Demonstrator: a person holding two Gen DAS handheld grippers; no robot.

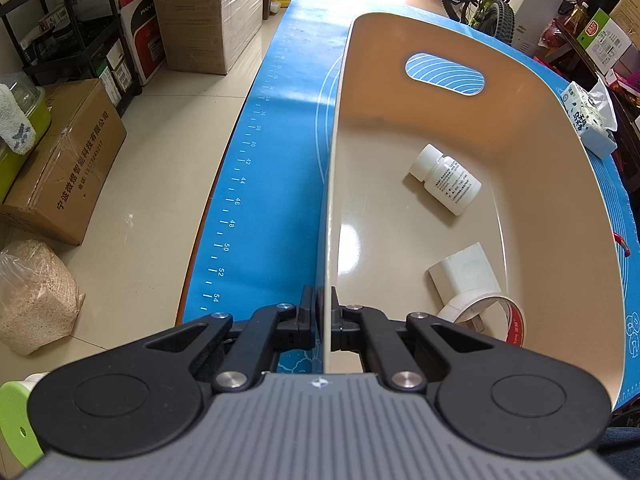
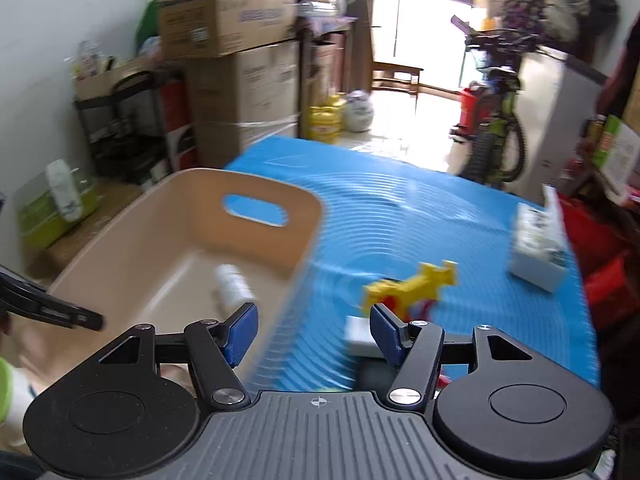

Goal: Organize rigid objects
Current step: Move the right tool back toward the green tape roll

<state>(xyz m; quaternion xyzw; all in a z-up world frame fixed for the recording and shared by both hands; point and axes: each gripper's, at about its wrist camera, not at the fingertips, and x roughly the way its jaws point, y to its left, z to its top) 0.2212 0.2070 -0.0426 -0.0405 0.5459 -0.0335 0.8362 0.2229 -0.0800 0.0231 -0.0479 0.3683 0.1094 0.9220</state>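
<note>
Beige bin wall's pinched in your left claw. Right claw gapes wide and empty; yellow toy lies right of the bin, just ahead-right of it.

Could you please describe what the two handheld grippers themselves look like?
Both share one build: a ribbed grey body with a small crosshair mark, round black side discs, and black linkage arms on silver pivots. The left gripper has black jaws; the right gripper has ribbed blue pads. No cables show.
</note>
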